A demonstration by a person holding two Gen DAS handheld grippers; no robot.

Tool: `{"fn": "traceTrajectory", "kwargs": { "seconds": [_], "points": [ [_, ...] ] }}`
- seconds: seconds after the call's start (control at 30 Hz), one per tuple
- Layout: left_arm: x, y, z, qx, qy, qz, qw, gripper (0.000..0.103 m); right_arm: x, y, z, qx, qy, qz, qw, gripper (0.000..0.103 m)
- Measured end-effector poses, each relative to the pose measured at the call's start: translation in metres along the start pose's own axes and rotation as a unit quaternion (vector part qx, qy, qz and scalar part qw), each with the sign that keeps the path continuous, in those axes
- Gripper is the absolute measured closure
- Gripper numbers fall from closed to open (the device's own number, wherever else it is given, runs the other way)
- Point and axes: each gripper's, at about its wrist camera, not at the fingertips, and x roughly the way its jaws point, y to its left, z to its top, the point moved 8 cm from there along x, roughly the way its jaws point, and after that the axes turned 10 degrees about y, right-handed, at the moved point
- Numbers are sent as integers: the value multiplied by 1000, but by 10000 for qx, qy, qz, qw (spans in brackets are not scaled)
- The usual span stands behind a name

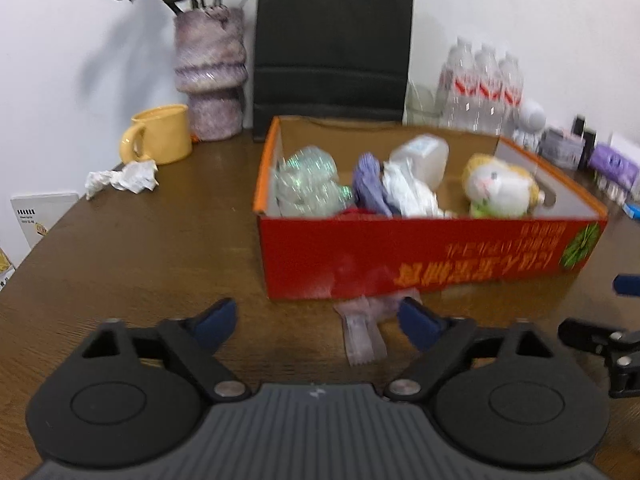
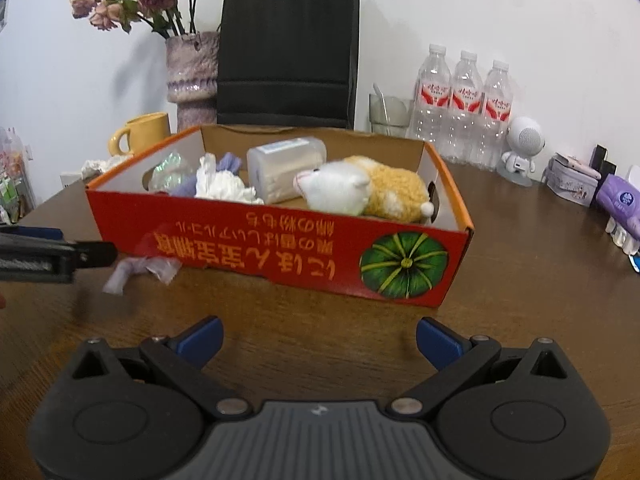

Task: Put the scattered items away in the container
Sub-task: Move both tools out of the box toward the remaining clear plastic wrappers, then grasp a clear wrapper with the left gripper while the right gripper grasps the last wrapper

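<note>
A red cardboard box [image 1: 400,256] [image 2: 256,240] stands on the brown table, holding a plush toy [image 1: 500,188] [image 2: 360,190], a clear plastic jar [image 2: 286,168], white tissue, a purple item and a shiny wrapper. A pale purple plastic wrapper [image 1: 362,326] [image 2: 138,272] lies on the table against the box's front. My left gripper [image 1: 320,320] is open, just above the wrapper, which lies between its fingers near the right one. A crumpled white paper [image 1: 124,178] lies near the yellow mug. My right gripper [image 2: 318,338] is open and empty, before the box.
A yellow mug [image 1: 160,134], a vase with dried flowers [image 1: 210,76], a black paper bag [image 1: 332,40], water bottles [image 2: 460,108], a glass [image 2: 390,114], a small white robot figure [image 2: 522,148] and purple packs [image 2: 618,200] line the back wall.
</note>
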Motion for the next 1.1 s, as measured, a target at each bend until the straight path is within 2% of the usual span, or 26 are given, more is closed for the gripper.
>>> {"fn": "traceTrajectory", "kwargs": {
  "seconds": [0.03,0.1,0.13,0.17,0.2,0.23,0.37,0.53,0.73,0.8,0.87,0.93,0.97,1.0,1.03,1.1],
  "points": [
    [4,-2,-1,40,49,27,10000,27,0,1,0,3,4,3,10000,0],
    [13,-6,-4,100,154,39,9998,46,1,2,-1,10,16,11,10000,0],
    [16,-7,-5,117,188,19,9998,49,2,3,-1,13,25,18,10000,0],
    [16,-9,-5,188,121,70,9997,60,3,5,-1,10,34,27,10000,0],
    [15,-9,-5,255,100,34,9996,78,4,8,0,-4,42,44,10000,0],
    [14,-9,-5,281,106,-38,9995,83,5,11,0,-19,49,65,10000,0],
    [11,3,-9,301,53,-62,9995,85,9,34,6,-132,27,196,9997,0],
    [10,37,-8,12,-32,-126,9999,85,20,73,20,-290,-29,419,9987,2],
    [0,79,0,-400,-250,-345,9983,85,43,110,40,-111,76,555,9984,14],
    [-1,90,2,-507,-280,-411,9975,85,51,118,43,32,165,550,9983,24],
    [0,98,3,-636,-251,-464,9966,85,57,125,45,116,246,505,9984,27],
    [0,103,3,-730,-230,-532,9956,85,61,132,45,110,246,270,9993,33],
    [0,105,2,-751,-229,-550,9954,85,61,134,45,60,223,194,9995,43],
    [-1,106,2,-752,-237,-553,9954,85,60,137,45,51,181,263,9995,66],
    [-2,106,1,-745,-240,-554,9954,85,58,137,44,103,176,311,9993,72],
    [-3,105,-1,-740,-242,-565,9954,85,55,134,42,139,169,332,9992,72]
  ]
}}
